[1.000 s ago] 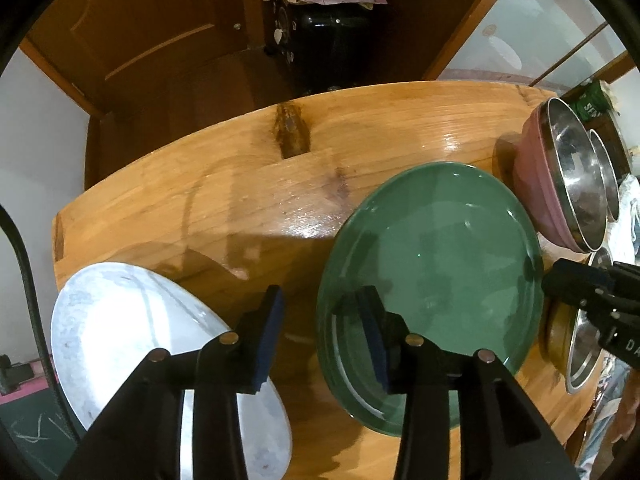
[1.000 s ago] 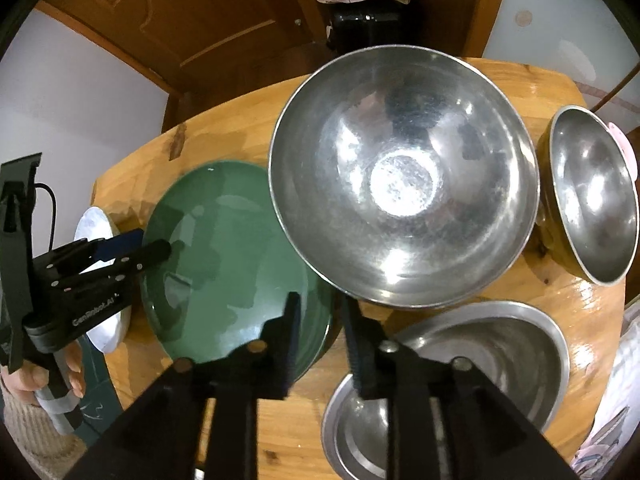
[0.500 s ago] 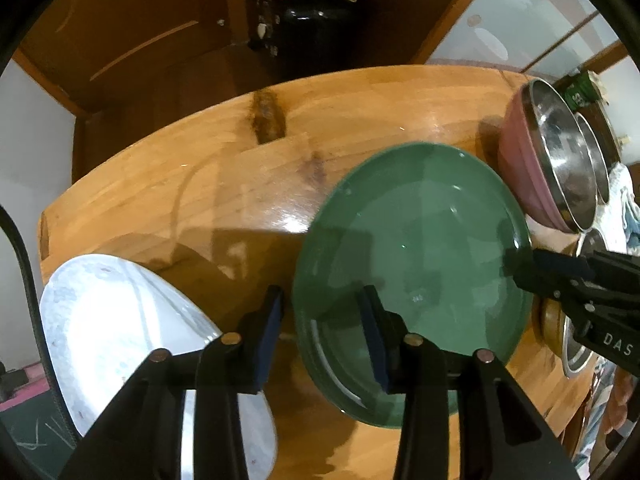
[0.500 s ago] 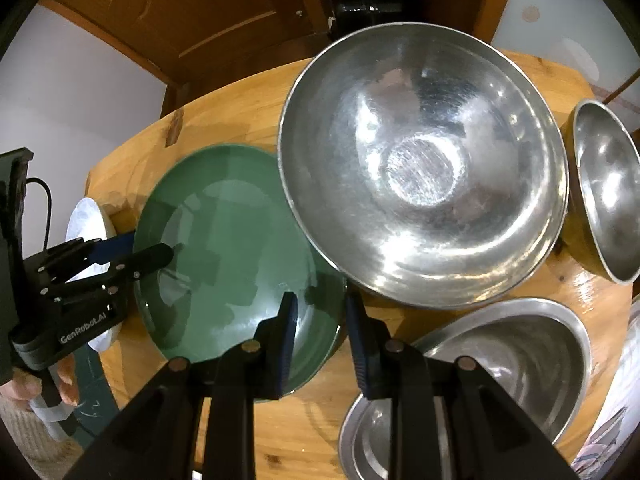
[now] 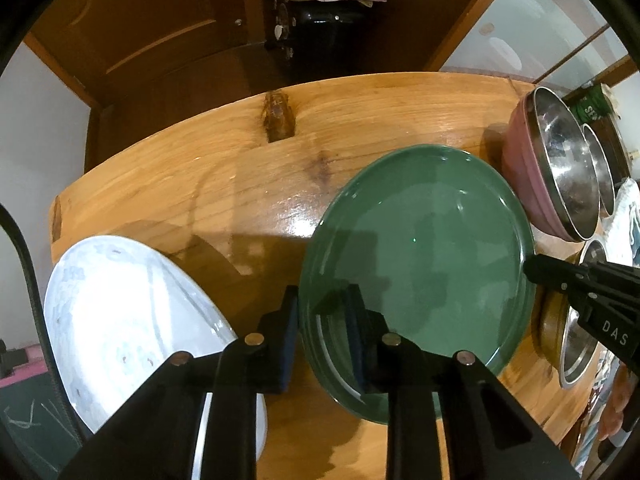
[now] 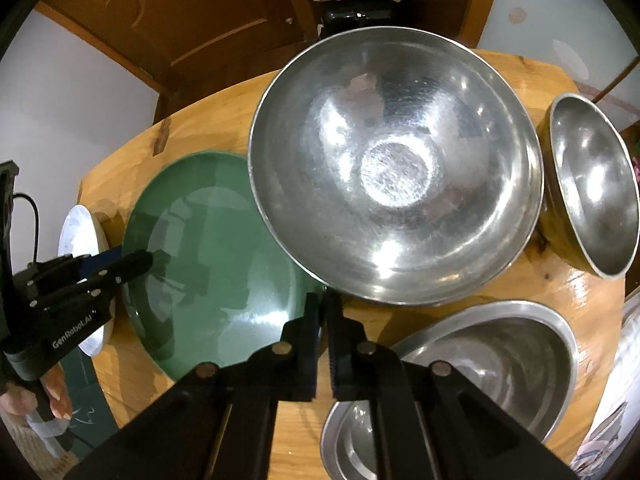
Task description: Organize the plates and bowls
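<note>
Right wrist: steel bowl overlaps green plate (touching? unclear).

Both grippers point down. The left gripper has just been closing, fingers astride a rim. The right gripper has just closed, pinching a rim.

Home dining room: wooden table, door, bowls.

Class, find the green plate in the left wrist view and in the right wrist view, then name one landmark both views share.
Left wrist: the green plate fills right of centre, its near rim between the gripper's fingers.
Right wrist: the green plate lies left of centre, partly under the large steel bowl.
Shared landmark: the white plate.
</note>
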The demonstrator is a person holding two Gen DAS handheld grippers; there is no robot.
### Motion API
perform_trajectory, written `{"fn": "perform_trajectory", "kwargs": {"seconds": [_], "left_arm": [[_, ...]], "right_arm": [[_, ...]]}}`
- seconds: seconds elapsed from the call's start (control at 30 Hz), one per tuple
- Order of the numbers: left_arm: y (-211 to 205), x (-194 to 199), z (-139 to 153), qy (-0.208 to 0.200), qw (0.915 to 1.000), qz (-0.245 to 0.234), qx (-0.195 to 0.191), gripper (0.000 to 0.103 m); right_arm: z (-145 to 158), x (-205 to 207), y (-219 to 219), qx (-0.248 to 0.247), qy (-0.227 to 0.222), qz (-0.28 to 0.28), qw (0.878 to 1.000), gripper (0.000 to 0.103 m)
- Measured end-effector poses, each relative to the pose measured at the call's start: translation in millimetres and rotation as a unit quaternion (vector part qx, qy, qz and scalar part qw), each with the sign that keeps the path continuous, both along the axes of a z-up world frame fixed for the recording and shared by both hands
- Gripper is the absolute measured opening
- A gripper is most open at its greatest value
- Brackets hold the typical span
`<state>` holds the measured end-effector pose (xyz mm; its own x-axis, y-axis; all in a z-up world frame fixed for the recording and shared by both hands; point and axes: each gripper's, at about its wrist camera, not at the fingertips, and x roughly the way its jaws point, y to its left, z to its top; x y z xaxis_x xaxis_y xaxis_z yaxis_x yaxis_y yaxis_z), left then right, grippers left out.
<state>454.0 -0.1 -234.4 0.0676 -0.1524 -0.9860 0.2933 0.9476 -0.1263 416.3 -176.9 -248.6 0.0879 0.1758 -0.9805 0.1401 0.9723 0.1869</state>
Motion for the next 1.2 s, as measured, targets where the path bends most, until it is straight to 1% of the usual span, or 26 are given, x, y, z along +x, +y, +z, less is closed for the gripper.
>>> {"fn": "perform_trajectory", "kwargs": {"seconds": [0.2, 0.47, 0.7, 0.9, 1.07, 1.2], "left_arm": [[2.4, -10.9, 9.3, -0.003, 0.9999, 0.008, -0.006, 0.016], [10.2, -24.1, 32.6, -0.015, 0.9995, 0.025, -0.011, 0.014], [19.1, -42.1, 54.6, -0.021, 0.9991, 0.035, -0.011, 0.014], [27.6, -87.2, 82.1, -0.029, 0.9986, 0.044, -0.013, 0.014], [35.8, -141.4, 100.2, -0.027, 0.998, 0.054, -0.018, 0.014], [40.7, -186.3, 113.7, -0.031, 0.9977, 0.059, -0.014, 0.015]], "right_arm": [[5.9, -7.3, -12.6, 0.017, -0.004, -0.012, 1.0, 0.003], [24.5, -14.3, -21.6, 0.029, -0.019, -0.009, 0.999, 0.003], [52.1, -37.4, -21.2, 0.04, -0.029, -0.004, 0.999, 0.003], [79.2, -70.3, -16.3, 0.055, -0.038, 0.005, 0.998, 0.003], [102.5, -116.0, -13.7, 0.071, -0.045, 0.015, 0.996, 0.003], [113.3, -159.1, -7.2, 0.078, -0.047, 0.027, 0.995, 0.003]]}}
